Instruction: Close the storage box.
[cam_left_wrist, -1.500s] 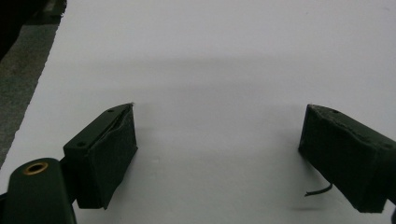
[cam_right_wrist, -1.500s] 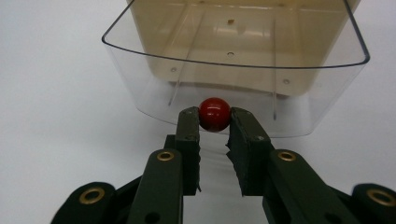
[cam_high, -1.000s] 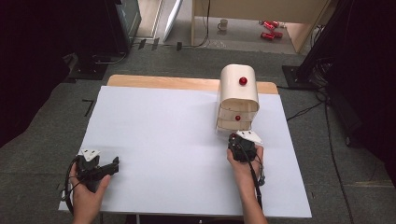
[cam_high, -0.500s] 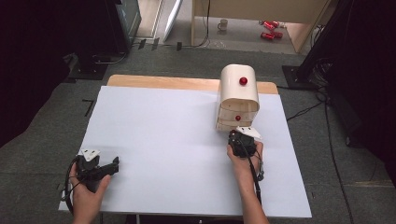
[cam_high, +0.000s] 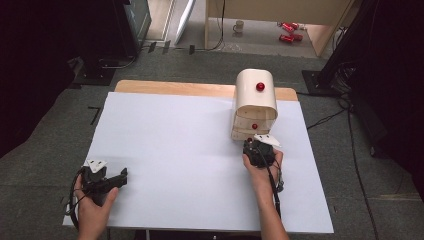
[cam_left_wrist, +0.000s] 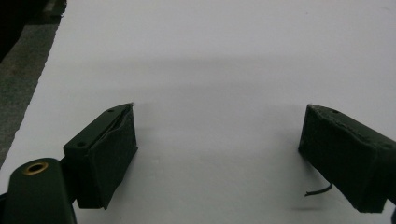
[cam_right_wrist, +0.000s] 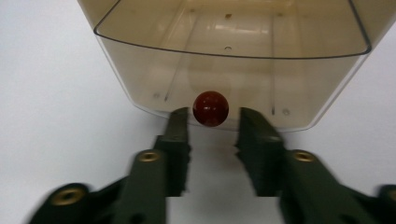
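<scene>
A cream, round-topped box (cam_high: 255, 102) stands on the white table (cam_high: 175, 145) at the right, with one red knob on its top (cam_high: 260, 86) and another on its front (cam_high: 254, 126). My right gripper (cam_high: 256, 145) sits directly in front of the box. In the right gripper view its jaws are open, one on each side of the front red knob (cam_right_wrist: 210, 108), close to it but not clamped. The clear front panel (cam_right_wrist: 233, 60) carries this knob. My left gripper (cam_high: 120, 177) rests at the table's near left corner, open, with nothing between its fingers (cam_left_wrist: 105, 156).
A wooden strip (cam_high: 175, 88) runs along the table's far edge. Beyond it is grey floor with cables, a mug (cam_high: 240, 25) and red cans (cam_high: 287, 31). Dark equipment stands at both sides.
My right gripper has edged slightly forward toward the box front. The left hand and gripper have not moved.
</scene>
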